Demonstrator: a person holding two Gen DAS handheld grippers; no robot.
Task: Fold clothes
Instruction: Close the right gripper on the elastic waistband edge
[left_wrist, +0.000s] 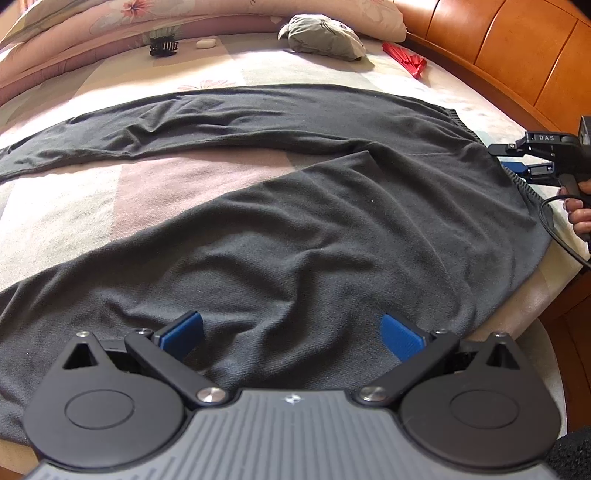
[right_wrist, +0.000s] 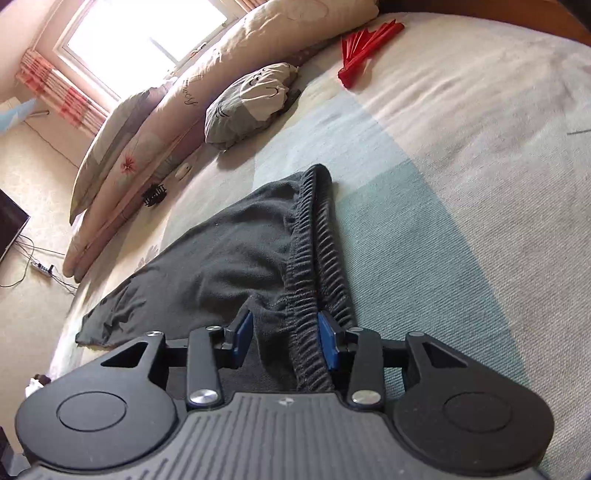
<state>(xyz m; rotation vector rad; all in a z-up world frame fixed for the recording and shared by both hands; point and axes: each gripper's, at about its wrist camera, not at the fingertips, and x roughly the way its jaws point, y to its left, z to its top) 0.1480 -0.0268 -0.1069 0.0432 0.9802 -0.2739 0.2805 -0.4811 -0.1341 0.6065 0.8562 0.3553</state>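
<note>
Two tools frame the start: right tool (right_wrist: 286, 338) clamped on the trousers' (left_wrist: 295, 229) waistband (right_wrist: 314, 258), left tool (left_wrist: 291, 338) apart, needing a grip next.

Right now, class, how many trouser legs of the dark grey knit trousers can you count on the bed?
2. One trouser leg stretches along the far side toward the pillows; the other trouser leg lies nearer, running under the left hand-held gripper. None seems hidden.
</note>
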